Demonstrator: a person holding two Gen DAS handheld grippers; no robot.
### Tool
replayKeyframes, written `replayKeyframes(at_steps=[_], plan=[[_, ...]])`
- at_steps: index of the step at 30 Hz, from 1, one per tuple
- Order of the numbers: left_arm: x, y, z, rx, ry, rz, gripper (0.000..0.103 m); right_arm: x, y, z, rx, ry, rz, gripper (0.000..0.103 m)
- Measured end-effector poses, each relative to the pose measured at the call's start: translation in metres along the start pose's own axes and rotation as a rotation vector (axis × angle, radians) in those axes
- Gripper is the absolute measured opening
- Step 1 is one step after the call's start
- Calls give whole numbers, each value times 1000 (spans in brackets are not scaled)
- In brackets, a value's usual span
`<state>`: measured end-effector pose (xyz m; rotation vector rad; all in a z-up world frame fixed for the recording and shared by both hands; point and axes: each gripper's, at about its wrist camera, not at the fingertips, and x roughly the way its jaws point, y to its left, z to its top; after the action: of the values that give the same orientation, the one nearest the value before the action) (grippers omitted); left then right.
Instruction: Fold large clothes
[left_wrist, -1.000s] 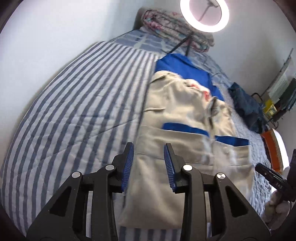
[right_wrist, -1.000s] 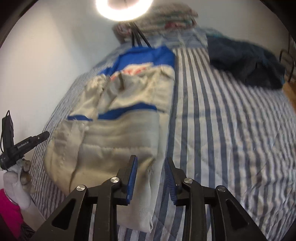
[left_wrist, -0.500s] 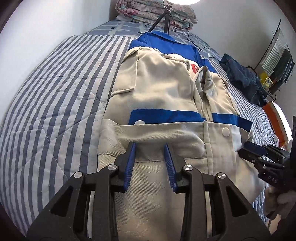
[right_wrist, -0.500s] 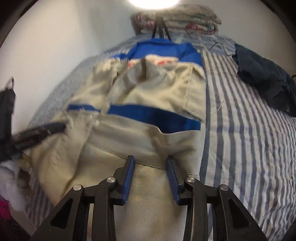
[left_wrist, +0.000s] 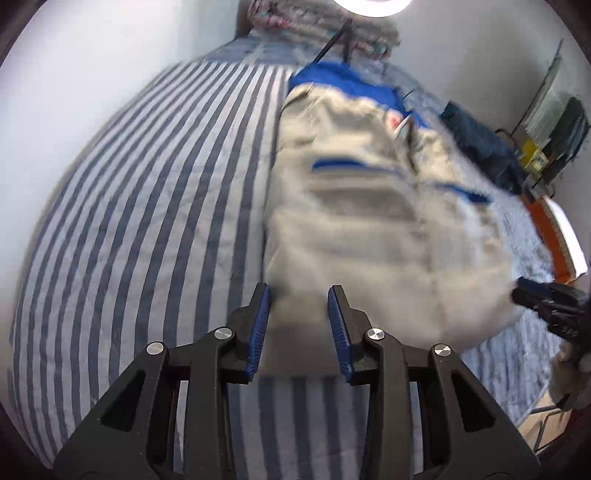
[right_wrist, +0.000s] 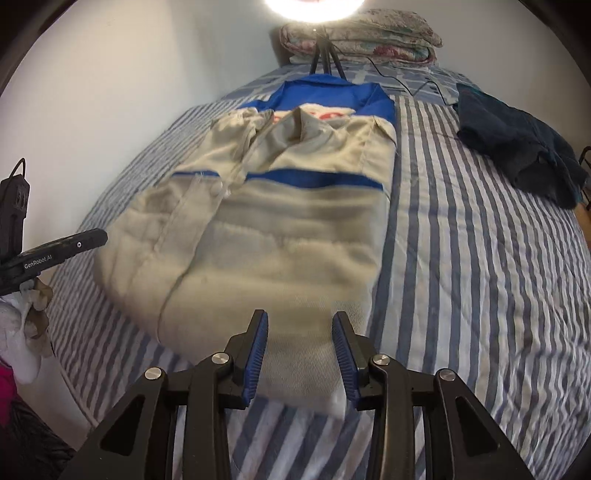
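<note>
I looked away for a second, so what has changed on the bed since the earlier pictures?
Both grippers swung over the beige jacket and back toward its near hem. The right gripper is opening, with the hem in the gap; the left gripper keeps its gap. The jacket, the dark garment and the striped bedcover stayed put.

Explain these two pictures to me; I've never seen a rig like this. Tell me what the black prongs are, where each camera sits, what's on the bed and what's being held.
No robot here: a person holds a two-finger gripper in each hand, each with a fisheye camera looking along its fingers. One picture comes from the left gripper, the other from the right gripper. On the blue-and-white striped bedspread lies a beige work jacket with blue bands, with a dark blue garment beside it. Neither gripper holds anything: the jacket's hem shows between the blue pads, but they do not press on it. The right gripper's jaws are opening.
</note>
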<state>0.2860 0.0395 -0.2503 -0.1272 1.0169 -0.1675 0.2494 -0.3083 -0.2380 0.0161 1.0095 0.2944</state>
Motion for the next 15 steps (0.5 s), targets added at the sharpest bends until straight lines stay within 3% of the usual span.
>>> replayKeyframes(at_steps=[2, 3, 8, 13, 15], plan=[[17, 10, -11, -38, 50, -13, 43, 9, 1, -10, -15, 26, -11, 42], [17, 13, -13, -52, 33, -22, 45, 15, 2, -15, -20, 44, -22, 45], [6, 11, -13, -51, 23, 14, 46, 13, -1, -13, 43, 65, -31, 48], [-43, -1, -6, -39, -67, -1, 46, -46, 14, -5, 26, -47, -34, 48], [-75, -9, 0, -47, -126, -45, 46, -79, 19, -5, 42, -113, -29, 49]])
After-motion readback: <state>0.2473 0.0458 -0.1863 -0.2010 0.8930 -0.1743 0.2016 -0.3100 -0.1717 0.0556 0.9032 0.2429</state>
